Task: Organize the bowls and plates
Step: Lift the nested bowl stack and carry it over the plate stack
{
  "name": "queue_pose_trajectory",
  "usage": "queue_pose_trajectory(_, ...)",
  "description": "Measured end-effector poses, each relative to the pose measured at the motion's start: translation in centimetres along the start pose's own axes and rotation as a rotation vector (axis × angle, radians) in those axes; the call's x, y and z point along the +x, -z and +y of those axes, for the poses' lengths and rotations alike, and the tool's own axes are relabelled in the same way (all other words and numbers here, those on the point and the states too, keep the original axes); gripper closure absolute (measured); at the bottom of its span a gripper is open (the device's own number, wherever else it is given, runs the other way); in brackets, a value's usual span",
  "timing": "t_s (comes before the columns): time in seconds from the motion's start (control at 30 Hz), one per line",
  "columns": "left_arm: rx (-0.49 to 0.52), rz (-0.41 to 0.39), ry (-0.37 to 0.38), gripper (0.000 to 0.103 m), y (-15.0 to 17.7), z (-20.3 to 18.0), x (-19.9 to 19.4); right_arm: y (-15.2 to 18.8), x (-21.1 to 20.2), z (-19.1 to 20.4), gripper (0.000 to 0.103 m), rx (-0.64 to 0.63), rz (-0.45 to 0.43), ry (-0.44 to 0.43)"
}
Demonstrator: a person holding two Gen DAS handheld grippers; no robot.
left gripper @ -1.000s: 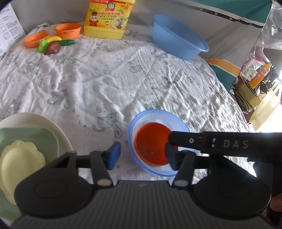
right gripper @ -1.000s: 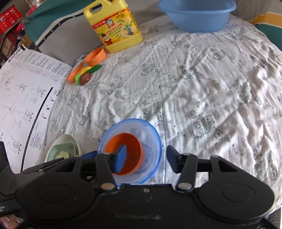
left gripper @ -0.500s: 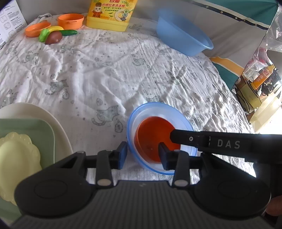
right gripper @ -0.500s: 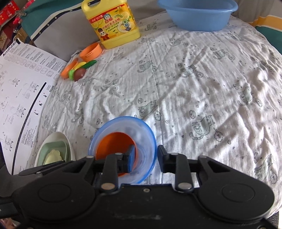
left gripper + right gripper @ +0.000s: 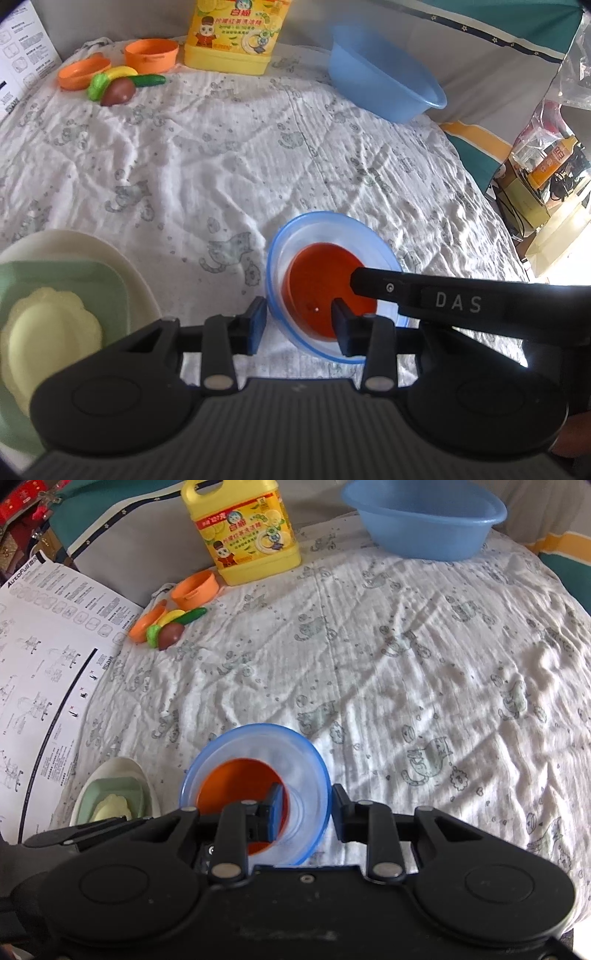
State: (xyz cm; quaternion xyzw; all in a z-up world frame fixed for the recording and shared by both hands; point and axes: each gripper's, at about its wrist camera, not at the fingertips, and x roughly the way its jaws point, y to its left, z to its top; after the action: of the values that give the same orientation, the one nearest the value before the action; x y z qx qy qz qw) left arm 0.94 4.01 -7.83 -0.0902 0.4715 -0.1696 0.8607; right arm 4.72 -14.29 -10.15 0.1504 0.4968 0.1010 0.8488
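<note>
Both have just been closing. The left hand-held gripper (image 5: 297,323) pinches the near rim of the blue-rimmed bowl (image 5: 334,236); the right hand-held gripper (image 5: 308,806) pinches its right wall. An orange bowl (image 5: 328,291) nests inside. Left of them sit stacked plates (image 5: 74,266); farthest, a blue basin (image 5: 424,520).

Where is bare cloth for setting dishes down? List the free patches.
Widest: the middle cloth, between the blue-rimmed bowl, detergent jug and blue basin. Also the right side beyond the bowl. Crowded: the plate stack at near left, the toy food at far left.
</note>
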Motion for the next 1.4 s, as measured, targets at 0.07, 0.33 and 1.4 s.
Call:
queue_pose_trajectory(0.07, -0.003, -0.007, -0.015, 0.066, -0.3, 0.2, -0.7, -0.3, -0.2, 0.8, 0.075, -0.018, -0.003, -0.007)
queue_pose_trajectory(0.33, -0.050, -0.062, -0.073, 0.066, -1.0, 3.3, -4.4, -1.6, -0.3, 5.3, 0.075, -0.075, 0.009, -0.079)
queue_pose_trajectory(1.4, -0.222, -0.040, -0.198, 0.064, 4.1, 15.0, -8.9, 1.3, 4.6, 17.1, 0.075, -0.261, 0.205, -0.197)
